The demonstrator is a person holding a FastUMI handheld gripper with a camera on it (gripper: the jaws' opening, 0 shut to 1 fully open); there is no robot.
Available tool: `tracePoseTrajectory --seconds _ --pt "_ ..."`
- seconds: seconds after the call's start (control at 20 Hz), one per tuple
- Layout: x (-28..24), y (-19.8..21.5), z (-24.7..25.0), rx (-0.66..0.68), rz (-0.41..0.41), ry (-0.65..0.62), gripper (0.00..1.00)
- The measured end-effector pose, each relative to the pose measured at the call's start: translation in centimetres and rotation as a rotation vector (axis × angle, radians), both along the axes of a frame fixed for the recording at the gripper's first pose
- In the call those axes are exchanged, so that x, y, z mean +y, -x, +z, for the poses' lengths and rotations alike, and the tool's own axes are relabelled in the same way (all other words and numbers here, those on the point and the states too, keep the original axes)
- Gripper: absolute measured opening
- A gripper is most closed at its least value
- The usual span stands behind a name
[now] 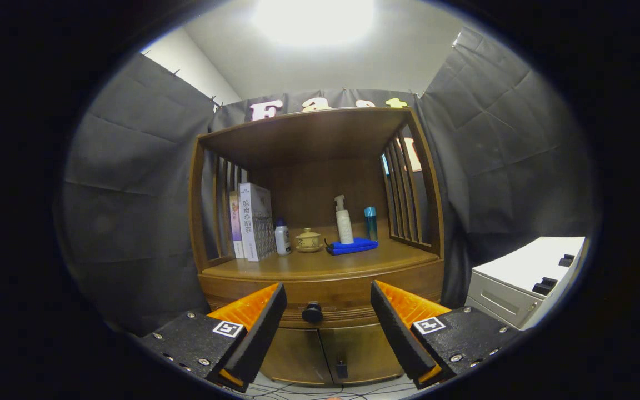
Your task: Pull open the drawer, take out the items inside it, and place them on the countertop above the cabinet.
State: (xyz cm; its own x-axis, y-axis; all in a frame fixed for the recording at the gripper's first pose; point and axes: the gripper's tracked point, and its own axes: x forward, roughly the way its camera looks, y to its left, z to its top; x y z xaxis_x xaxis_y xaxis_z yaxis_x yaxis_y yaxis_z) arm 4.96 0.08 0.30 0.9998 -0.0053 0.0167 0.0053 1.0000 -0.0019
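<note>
ahead, tool [328, 311] spread wide, drawer knob [312, 312] between fingers; countertop [320, 265] beyond.

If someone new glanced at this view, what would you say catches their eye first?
Probably the wooden cabinet straight ahead, its countertop holding books, bottles and a blue cloth. Next, the dark drawer knob, centred between the open jaws of the gripper, with the drawer shut.

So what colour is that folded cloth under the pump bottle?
Blue: the cloth shows clearly in the gripper view, beyond the open gripper.
</note>
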Motion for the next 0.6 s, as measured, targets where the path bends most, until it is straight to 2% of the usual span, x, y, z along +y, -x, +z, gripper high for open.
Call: tracePoseTrajectory --seconds 0.6 --pt "0.9 -6.8 -2.8 0.050 0.012 0.028 0.95"
